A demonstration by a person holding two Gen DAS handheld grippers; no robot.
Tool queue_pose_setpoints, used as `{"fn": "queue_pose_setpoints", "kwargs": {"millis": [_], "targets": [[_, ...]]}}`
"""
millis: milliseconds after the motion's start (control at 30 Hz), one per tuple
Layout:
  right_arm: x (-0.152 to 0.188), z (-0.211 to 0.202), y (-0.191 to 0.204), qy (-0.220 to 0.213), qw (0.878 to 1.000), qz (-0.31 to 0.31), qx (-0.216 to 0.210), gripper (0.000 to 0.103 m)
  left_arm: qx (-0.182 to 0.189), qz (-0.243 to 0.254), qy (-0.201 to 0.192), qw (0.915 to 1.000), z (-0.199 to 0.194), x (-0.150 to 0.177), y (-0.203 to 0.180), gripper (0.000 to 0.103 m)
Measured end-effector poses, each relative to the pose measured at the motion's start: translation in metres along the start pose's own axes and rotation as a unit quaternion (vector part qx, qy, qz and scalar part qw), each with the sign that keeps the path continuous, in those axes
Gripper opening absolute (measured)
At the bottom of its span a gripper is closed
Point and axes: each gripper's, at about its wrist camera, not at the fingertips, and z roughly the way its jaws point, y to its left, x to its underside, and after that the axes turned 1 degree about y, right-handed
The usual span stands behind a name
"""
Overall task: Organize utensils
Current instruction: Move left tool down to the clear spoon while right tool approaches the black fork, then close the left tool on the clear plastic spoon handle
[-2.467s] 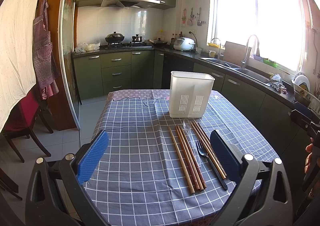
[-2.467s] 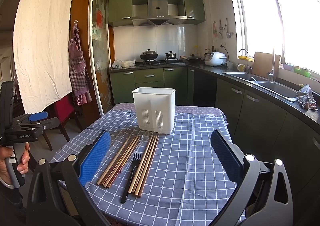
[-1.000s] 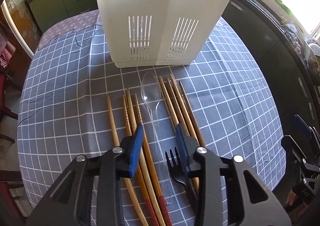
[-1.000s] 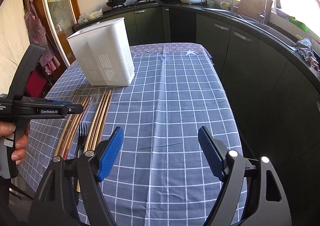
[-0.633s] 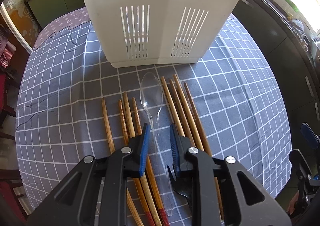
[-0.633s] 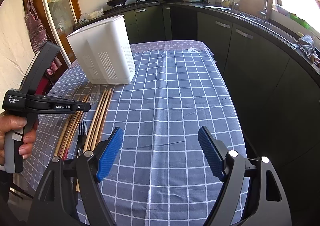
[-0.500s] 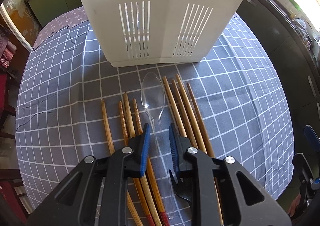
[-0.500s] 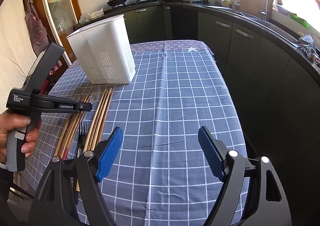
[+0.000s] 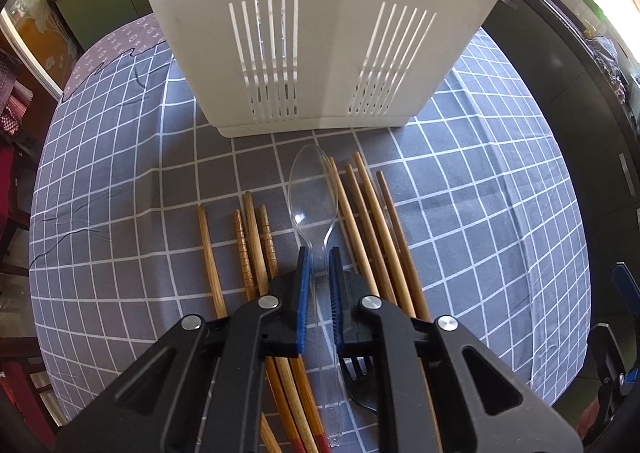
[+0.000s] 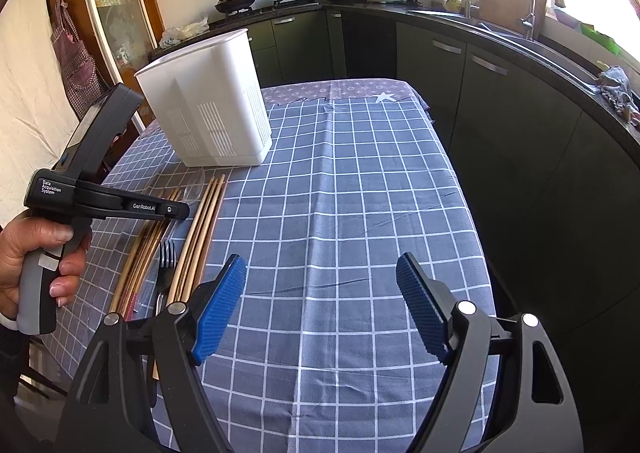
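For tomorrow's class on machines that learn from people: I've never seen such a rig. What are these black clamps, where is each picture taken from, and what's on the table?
No robot here: a person holds a two-finger gripper in each hand, each with a camera looking along its fingers. The left gripper has just been closing around the handle of a clear plastic spoon lying among wooden chopsticks and a black fork, before a white utensil holder. The right gripper hovers open over the checked tablecloth, holding nothing.
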Motion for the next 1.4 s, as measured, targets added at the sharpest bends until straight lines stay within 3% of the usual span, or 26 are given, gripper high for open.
{"fn": "queue_pose_setpoints", "kwargs": {"millis": [333, 400, 467, 567, 833, 1033, 1100, 1400], "targets": [[-0.004, 0.011, 0.043, 0.037, 0.997, -0.055, -0.040, 0.077, 0.032, -0.009, -0.072, 0.9969, -0.054, -0.005, 0.011, 0.009], [-0.006, 0.014, 0.058, 0.054, 0.994, -0.075, -0.061, 0.073, 0.044, -0.013, -0.088, 0.9950, -0.068, -0.004, 0.014, 0.009], [-0.007, 0.018, 0.075, 0.076, 0.989, -0.097, -0.080, 0.058, 0.050, -0.013, -0.107, 0.9929, -0.083, 0.003, 0.017, 0.009], [-0.005, 0.023, 0.097, 0.098, 0.983, -0.129, -0.084, 0.045, 0.041, -0.002, -0.130, 0.9907, -0.099, 0.012, 0.022, 0.009], [-0.006, 0.011, 0.089, 0.084, 0.988, -0.110, -0.067, 0.045, 0.019, -0.001, -0.058, 0.9981, -0.059, 0.002, 0.025, 0.009], [-0.006, 0.019, 0.085, 0.096, 0.987, -0.109, -0.066, 0.045, -0.009, -0.022, -0.038, 0.9990, -0.038, -0.005, 0.044, 0.014], [-0.006, 0.021, 0.088, 0.097, 0.987, -0.111, -0.070, 0.045, -0.009, -0.024, -0.025, 0.9994, -0.031, -0.007, 0.046, 0.020], [-0.005, 0.022, 0.087, 0.097, 0.986, -0.111, -0.075, 0.046, -0.022, -0.020, -0.003, 0.9995, -0.012, -0.011, 0.037, 0.021]]}}
